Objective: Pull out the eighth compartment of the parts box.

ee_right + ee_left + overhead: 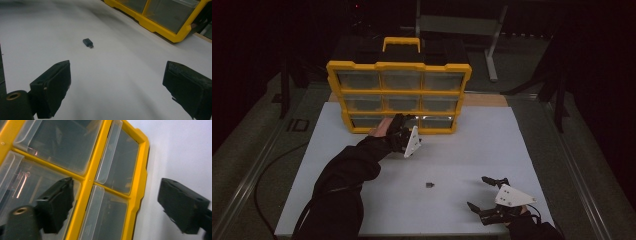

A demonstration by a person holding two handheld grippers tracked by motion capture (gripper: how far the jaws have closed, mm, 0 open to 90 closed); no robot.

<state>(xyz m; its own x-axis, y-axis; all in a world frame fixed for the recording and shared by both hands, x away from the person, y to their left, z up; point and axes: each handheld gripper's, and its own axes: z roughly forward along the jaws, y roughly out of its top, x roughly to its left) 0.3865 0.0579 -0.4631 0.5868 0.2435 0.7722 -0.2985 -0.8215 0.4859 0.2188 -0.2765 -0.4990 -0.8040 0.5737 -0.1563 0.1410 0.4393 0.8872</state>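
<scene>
The left gripper (401, 125) sits at the middle of the high view, against the bottom row of the yellow organizer (399, 96) that stands upright at the back of the white counter (337, 150). In the left gripper view its fingers (56, 205) stand wide apart with nothing gripped: one lies over a clear drawer (37, 192) at lower left, the other over bare counter at right, past the yellow frame. The drawer's clear pull lip is not between them.

The right gripper (488, 196) rests at the lower right of the high view, fingers (51, 87) spread wide and empty. The small dark plug (430, 185) lies loose at centre bottom, well apart from both grippers and from the organizer; in the right gripper view it sits at upper centre (88, 42).

Risks, as I judge them:
- The left fingers straddle the frame edge rather than a drawer lip, so closing here would likely pinch yellow plastic or slip off.
- The pull lips are thin, clear and slick, so a shallow bite could pop free.
- The organizer stands on its narrow edge; a hard tug low down could drag or tip it forward, since nothing braces it.
- The plug is tiny and flat, so a downward grab could skid it away across the smooth counter.
</scene>
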